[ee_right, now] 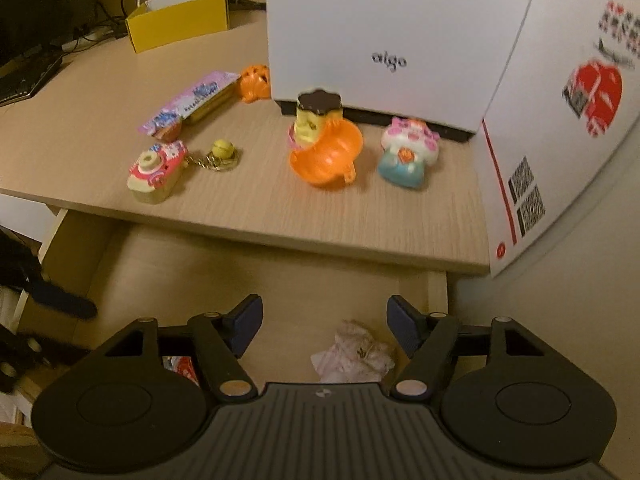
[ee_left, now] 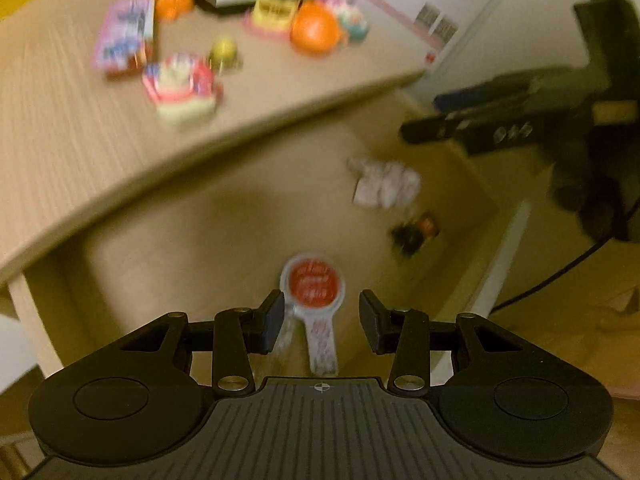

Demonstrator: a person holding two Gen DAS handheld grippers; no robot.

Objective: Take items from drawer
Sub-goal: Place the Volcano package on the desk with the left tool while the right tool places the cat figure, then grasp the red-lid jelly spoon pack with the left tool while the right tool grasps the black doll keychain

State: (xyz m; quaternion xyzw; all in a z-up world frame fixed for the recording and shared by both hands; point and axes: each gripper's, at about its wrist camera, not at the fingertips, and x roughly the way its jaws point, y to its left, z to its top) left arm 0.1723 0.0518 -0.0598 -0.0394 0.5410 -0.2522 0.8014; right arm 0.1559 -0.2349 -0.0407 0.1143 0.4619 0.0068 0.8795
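Left wrist view motion-blurred throughout: print on the round red-and-white paddle-shaped tag unreadable, and the small dark packet with a red patch unidentifiable. Right wrist view: crumpled pale pink-white wrapper partly hidden behind the hand-held gripper body; white cardboard box cut off at top edge.

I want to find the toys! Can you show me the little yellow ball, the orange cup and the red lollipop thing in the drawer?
yellow ball (ee_right: 222, 148), right wrist view, on its round top.
orange cup (ee_right: 328, 156), right wrist view, on its inner bowl.
red lollipop (ee_left: 313, 283), left wrist view, on its red round face.
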